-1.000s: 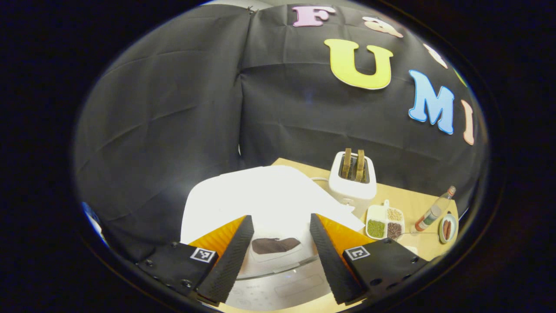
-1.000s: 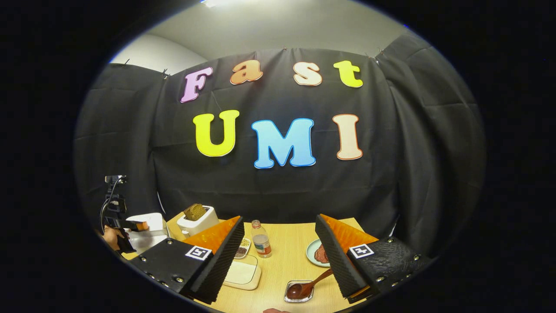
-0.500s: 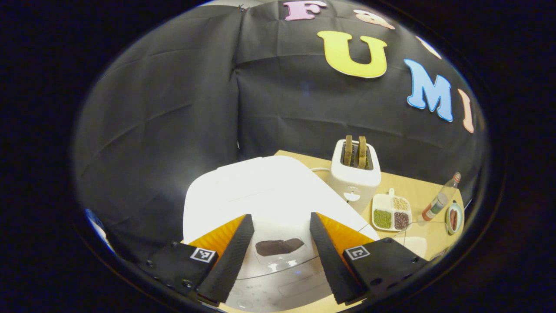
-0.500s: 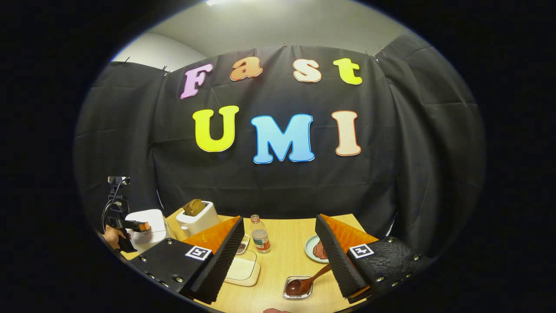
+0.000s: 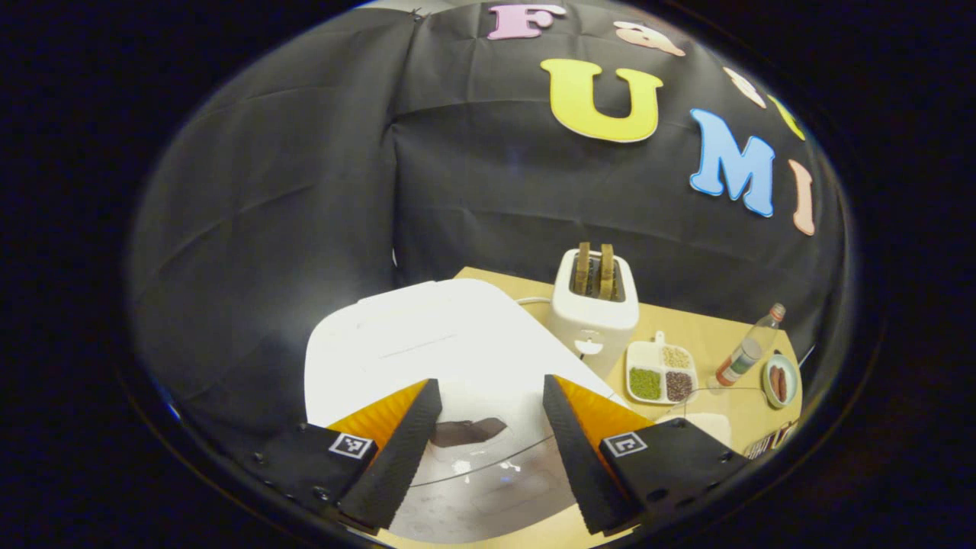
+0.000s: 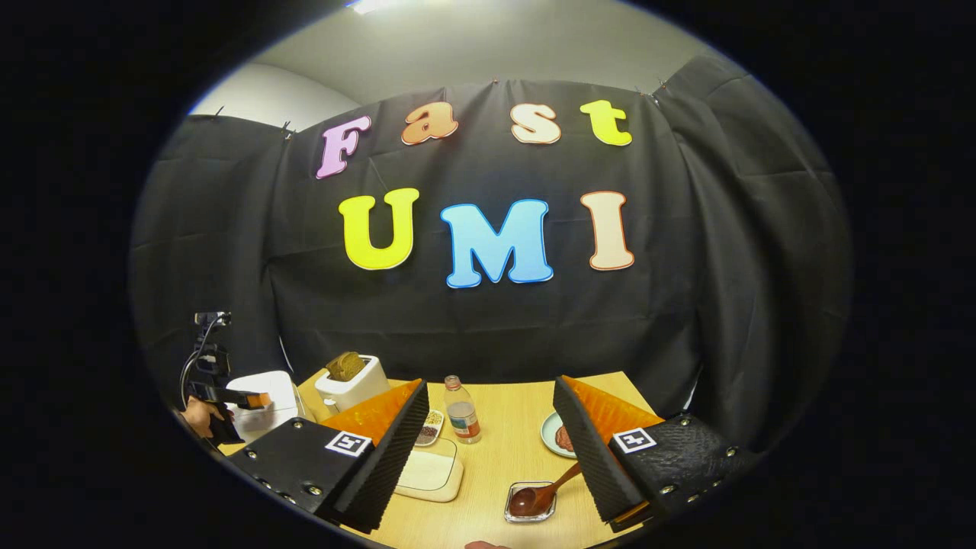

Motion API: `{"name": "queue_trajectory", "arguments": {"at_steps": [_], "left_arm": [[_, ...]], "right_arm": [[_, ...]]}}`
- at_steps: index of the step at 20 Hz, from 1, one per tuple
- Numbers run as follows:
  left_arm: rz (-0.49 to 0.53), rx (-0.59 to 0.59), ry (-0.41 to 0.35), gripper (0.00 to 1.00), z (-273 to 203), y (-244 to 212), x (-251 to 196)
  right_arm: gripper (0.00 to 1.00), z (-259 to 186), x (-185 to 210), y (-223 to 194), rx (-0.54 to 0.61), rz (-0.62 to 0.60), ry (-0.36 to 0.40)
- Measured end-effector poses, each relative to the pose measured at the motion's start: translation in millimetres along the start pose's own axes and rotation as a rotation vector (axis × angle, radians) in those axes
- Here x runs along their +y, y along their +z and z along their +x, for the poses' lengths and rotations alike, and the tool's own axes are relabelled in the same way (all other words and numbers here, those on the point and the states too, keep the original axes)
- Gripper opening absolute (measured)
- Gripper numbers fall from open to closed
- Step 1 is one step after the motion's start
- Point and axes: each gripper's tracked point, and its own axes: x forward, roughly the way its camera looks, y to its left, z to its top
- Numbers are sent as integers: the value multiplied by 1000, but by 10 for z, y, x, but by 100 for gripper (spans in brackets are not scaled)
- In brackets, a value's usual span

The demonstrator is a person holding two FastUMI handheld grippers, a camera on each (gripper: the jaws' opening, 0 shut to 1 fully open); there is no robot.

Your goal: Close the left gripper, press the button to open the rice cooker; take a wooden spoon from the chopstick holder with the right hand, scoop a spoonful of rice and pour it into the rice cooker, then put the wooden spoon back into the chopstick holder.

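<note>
In the left gripper view the white rice cooker (image 5: 427, 343) sits with its lid down. My left gripper (image 5: 484, 450) hangs open just above the cooker's front, and the dark button (image 5: 467, 431) shows between the fingers without touching them. In the right gripper view my right gripper (image 6: 496, 457) is open and empty above the table. A dark wooden spoon (image 6: 534, 499) rests in a small clear holder (image 6: 515, 517) below it, its handle running behind the right finger. A white lidded box (image 6: 431, 471) lies by the left finger. The left gripper (image 6: 229, 396) shows far off, over the rice cooker (image 6: 267, 385).
A white toaster (image 5: 593, 305) with bread stands behind the cooker. To its right are a divided dish of grains (image 5: 660, 375), a bottle (image 5: 747, 354) and a small plate (image 5: 765, 379). A hand (image 6: 197, 415) holds the far gripper. Bottle (image 6: 461, 419) and plate (image 6: 550, 435) stand mid-table.
The left gripper has shifted slightly over the cooker, so the button now sits a little left between its fingers. The right gripper has barely drifted. Both stayed open.
</note>
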Motion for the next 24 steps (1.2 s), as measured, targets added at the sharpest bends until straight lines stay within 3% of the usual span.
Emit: {"name": "queue_trajectory", "arguments": {"at_steps": [6, 12, 19, 24], "left_arm": [[41, -296, -120, 94, -929, 909, -678], [22, -478, -263, 94, -1964, 1624, -1385], [65, -539, -352, 94, -2659, 1474, -1962], [73, -538, -398, 95, -2775, 1433, -2066]], "right_arm": [[99, -33, 38, 139, -35, -12, -2], [99, -104, 91, 388, -84, -11, -2], [99, -273, 247, 645, -141, 4, -2], [99, -359, 326, 653, -145, 13, -20]]}}
